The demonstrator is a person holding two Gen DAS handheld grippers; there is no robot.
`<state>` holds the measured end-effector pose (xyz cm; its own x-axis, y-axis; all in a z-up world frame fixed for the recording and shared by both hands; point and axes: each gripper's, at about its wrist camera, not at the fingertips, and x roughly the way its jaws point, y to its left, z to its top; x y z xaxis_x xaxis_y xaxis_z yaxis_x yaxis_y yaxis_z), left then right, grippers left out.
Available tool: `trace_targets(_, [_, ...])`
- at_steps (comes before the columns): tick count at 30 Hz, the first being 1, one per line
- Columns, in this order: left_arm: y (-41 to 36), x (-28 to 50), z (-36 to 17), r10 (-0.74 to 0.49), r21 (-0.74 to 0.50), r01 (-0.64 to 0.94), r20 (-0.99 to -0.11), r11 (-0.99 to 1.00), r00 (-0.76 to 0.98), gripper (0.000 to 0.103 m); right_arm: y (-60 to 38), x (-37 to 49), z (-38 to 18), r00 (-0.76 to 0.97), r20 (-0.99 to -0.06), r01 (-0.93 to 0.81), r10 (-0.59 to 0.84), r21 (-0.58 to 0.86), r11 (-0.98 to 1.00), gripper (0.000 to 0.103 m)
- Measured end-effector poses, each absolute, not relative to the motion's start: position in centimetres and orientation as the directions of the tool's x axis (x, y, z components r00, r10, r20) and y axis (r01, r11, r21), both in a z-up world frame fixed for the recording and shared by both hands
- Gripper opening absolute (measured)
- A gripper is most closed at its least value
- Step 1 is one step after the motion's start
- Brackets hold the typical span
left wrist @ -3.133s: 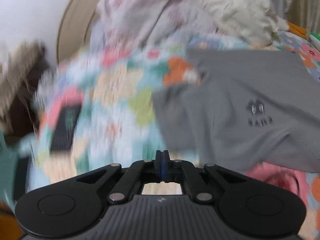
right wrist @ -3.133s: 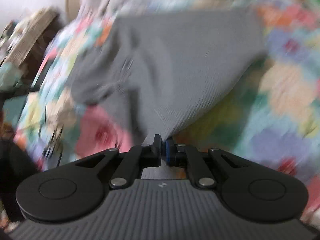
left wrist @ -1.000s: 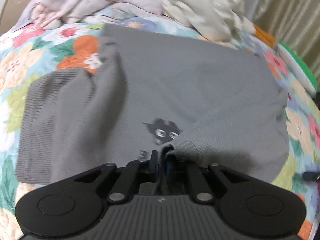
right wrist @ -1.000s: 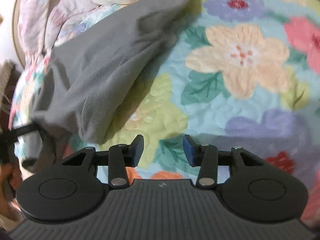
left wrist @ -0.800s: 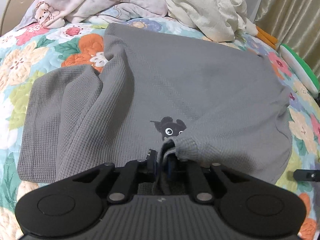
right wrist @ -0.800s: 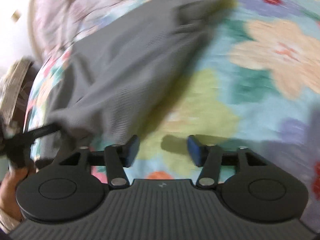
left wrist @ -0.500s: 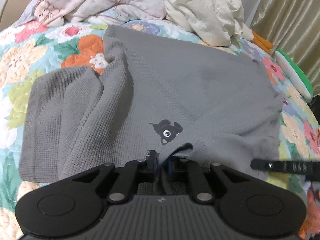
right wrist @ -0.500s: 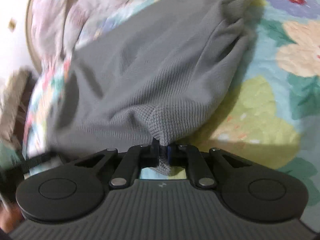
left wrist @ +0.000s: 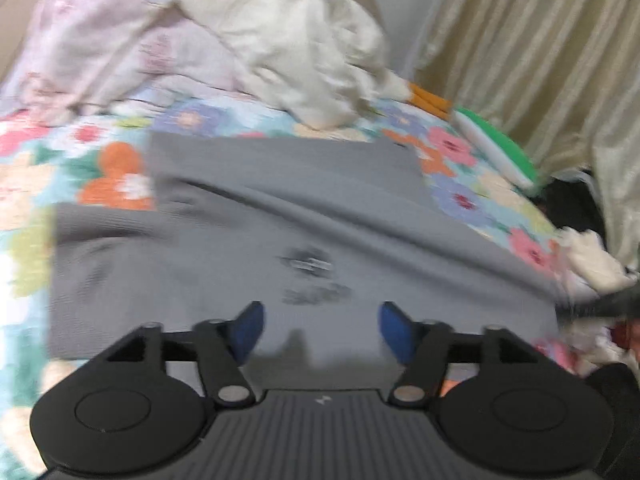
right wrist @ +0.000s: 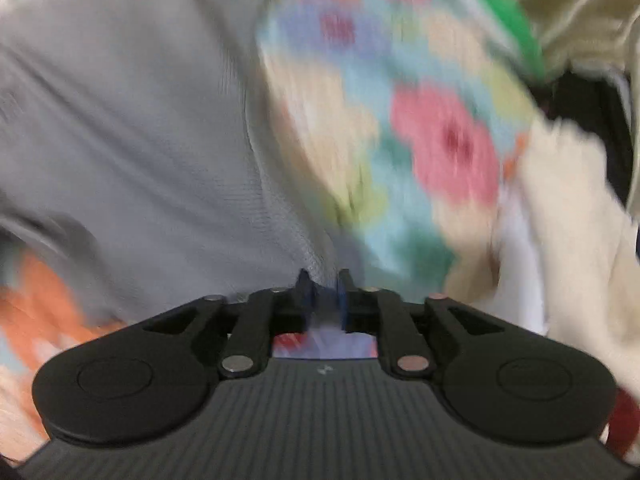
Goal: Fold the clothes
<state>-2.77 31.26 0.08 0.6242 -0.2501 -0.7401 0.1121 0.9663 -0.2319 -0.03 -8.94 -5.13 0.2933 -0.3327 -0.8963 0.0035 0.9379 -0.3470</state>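
A grey waffle-knit shirt (left wrist: pixel 280 216) with a small dark print (left wrist: pixel 312 276) lies spread on a floral quilt (left wrist: pixel 460 196). Just above its near hem my left gripper (left wrist: pixel 320 328) stands open, with nothing between its blue pads. In the right wrist view the shirt (right wrist: pixel 132 128) fills the left half, blurred by motion. My right gripper (right wrist: pixel 322 284) is shut on a pinch of the shirt's right edge, and the cloth runs up and left from it. The right gripper's black body shows at the shirt's right edge in the left wrist view.
A heap of white and pink bedding (left wrist: pixel 240 40) lies behind the shirt. A green and white object (left wrist: pixel 500 148) sits at the quilt's right edge by beige curtains (left wrist: pixel 540 60). A cream cloth (right wrist: pixel 568 216) lies to the right of my right gripper.
My left gripper let go of the shirt fold and opened wide. The right gripper, still shut on the shirt's edge, pulled it out to the right, so the shirt lies flatter.
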Motion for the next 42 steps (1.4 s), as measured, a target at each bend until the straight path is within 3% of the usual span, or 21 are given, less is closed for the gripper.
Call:
trace_targets(1, [32.3,-2.8,-0.2,-0.218,-0.221,0.072,-0.755,0.973,0.618,0.075,-7.9,-0.6,-5.2,0.321,-0.883,0.004,-0.342,-0.359,0.933,0.032])
trace_targets(3, [34.3,-2.8,-0.8,-0.161,-0.202,0.000,-0.784,0.979,0.600,0.077,-5.5,-1.5,-4.1,0.416,-0.838,-0.007,-0.354,-0.392,0.920,0.054])
trace_targets(5, [35.3,-2.9,-1.3,-0.140,-0.196,-0.037,-0.809,0.980,0.571,0.078,-2.7,-3.1,-2.4,0.552,-0.763,-0.070,-0.336,-0.445,0.893,0.063])
trace_targets(7, [35.5,-3.0,-1.8,-0.147,-0.195,-0.032,-0.827,0.980,0.543,0.081,0.9,-5.5,-0.8,0.701,-0.685,-0.219,-0.198,-0.472,0.854,0.065])
trace_targets(9, [34.5,-2.8,-3.0,-0.196,-0.208,0.032,-0.840,0.978,0.506,0.102,2.8,-6.6,-0.4,0.738,-0.672,-0.342,-0.061,-0.451,0.824,0.073])
trace_targets(13, [32.1,-0.7,-6.9,-0.192,-0.186,0.054,-0.897,0.981,0.399,0.102,5.9,-7.0,-2.0,0.669,-0.732,-0.532,0.127,-0.353,0.769,0.073])
trace_targets(14, [31.8,-0.5,-8.0,-0.180,-0.175,0.048,-0.906,0.983,0.384,0.100,6.6,-6.8,-2.7,0.645,-0.748,-0.562,0.156,-0.326,0.760,0.073])
trace_targets(16, [30.9,-0.7,-9.0,-0.145,-0.135,0.052,-0.900,0.989,0.411,0.077,8.6,-5.9,-4.3,0.599,-0.776,-0.615,0.197,-0.288,0.734,0.073])
trace_targets(18, [29.6,-1.0,-8.9,-0.054,-0.003,0.117,-0.900,0.993,0.432,0.012,10.9,-5.0,-6.0,0.594,-0.783,-0.647,0.184,-0.329,0.688,0.066])
trace_targets(19, [29.1,-1.4,-8.2,-0.034,0.037,0.149,-0.894,0.988,0.447,0.009,12.2,-4.5,-6.9,0.587,-0.794,-0.662,0.157,-0.358,0.658,0.057])
trace_targets(20, [29.0,-1.7,-7.5,-0.029,0.050,0.158,-0.887,0.986,0.461,0.009,13.3,-4.1,-7.6,0.572,-0.809,-0.676,0.135,-0.372,0.636,0.015])
trace_targets(21, [29.1,-2.0,-6.8,-0.029,0.052,0.157,-0.881,0.986,0.473,0.009,14.0,-3.5,-7.9,0.546,-0.828,-0.679,0.131,-0.344,0.649,0.008])
trace_targets(25, [32.1,-5.1,-2.3,-0.034,-0.001,0.062,-0.839,0.998,0.544,0.008,12.5,-3.2,-4.5,0.386,-0.860,-0.674,0.334,-0.017,0.738,0.007])
trace_targets(28, [34.5,-8.2,0.2,-0.035,-0.035,0.011,-0.818,0.999,0.574,0.009,10.6,-5.5,-2.5,0.227,-0.845,-0.715,0.484,0.192,0.672,0.008])
trace_targets(31, [36.9,-11.4,0.4,-0.122,-0.171,-0.046,-0.844,0.984,0.522,0.012,10.7,-7.0,-4.3,0.107,-0.893,-0.742,0.436,0.220,0.633,0.009])
trace_targets(34, [38.6,-12.6,-1.9,-0.147,-0.229,-0.162,-0.903,0.960,0.404,0.018,11.1,-7.1,-5.2,0.076,-0.905,-0.751,0.418,0.223,0.622,0.021])
trace_targets(36, [40.3,-12.6,-1.8,-0.157,-0.270,-0.231,-0.897,0.935,0.413,0.042,10.8,-6.6,-4.4,0.089,-0.891,-0.733,0.445,0.244,0.635,0.041])
trace_targets(38, [42.5,-13.0,-0.8,-0.161,-0.325,-0.303,-0.873,0.896,0.461,0.061,9.8,-6.0,-2.5,0.106,-0.850,-0.694,0.516,0.308,0.651,0.052])
trace_targets(40, [44.2,-13.0,0.2,-0.142,-0.363,-0.364,-0.848,0.858,0.511,0.081,8.6,-4.9,-0.5,0.126,-0.791,-0.636,0.598,0.399,0.661,0.058])
trace_targets(41, [45.9,-13.0,1.0,-0.117,-0.399,-0.412,-0.820,0.819,0.561,0.096,8.3,-4.4,0.1,0.134,-0.771,-0.616,0.623,0.428,0.662,0.061])
trace_targets(42, [46.9,-12.7,1.2,-0.100,-0.420,-0.435,-0.801,0.796,0.590,0.102,8.1,-3.9,0.6,0.147,-0.746,-0.594,0.650,0.459,0.661,0.062])
